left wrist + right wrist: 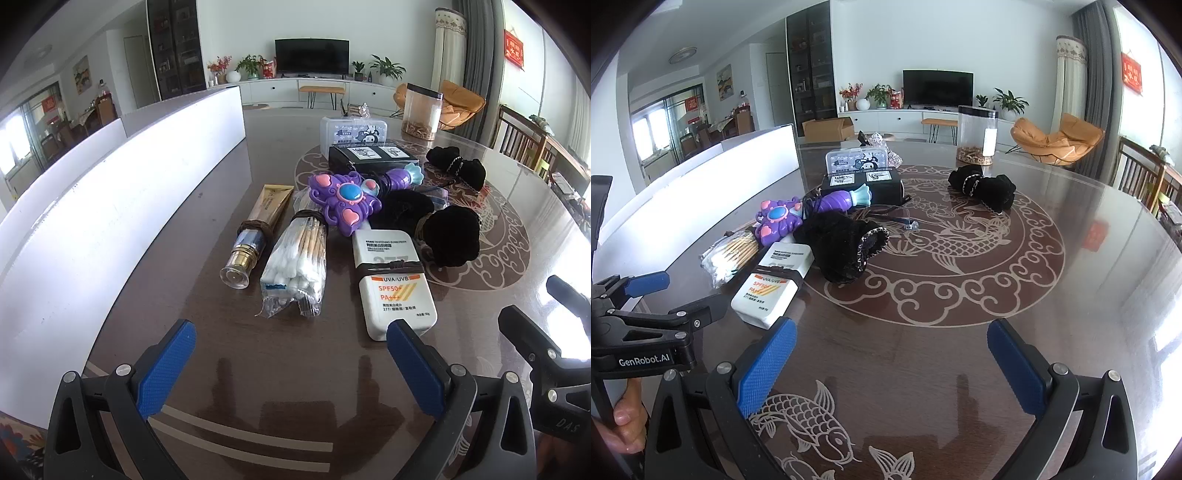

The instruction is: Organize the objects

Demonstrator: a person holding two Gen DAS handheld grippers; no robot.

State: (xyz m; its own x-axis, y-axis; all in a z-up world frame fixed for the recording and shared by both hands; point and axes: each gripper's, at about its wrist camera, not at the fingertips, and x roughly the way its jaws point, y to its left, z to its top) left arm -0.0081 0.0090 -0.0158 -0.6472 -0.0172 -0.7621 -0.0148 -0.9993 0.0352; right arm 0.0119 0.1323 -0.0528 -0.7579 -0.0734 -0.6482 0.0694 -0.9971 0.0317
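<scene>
From the left wrist, the left tool (290, 360) hovers low with jaws wide and empty; just ahead the sunscreen (393, 282), swabs (295, 264) and tube (255, 232) lie side by side, long axes running away from it. From the right wrist, the right tool (892, 363) gapes empty over bare tabletop (1071, 295), the clutter left of it, a pouch (846, 245) nearest.

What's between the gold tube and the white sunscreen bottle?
The bagged cotton swabs lie between the gold tube and sunscreen bottle, shown in the left wrist view.
</scene>
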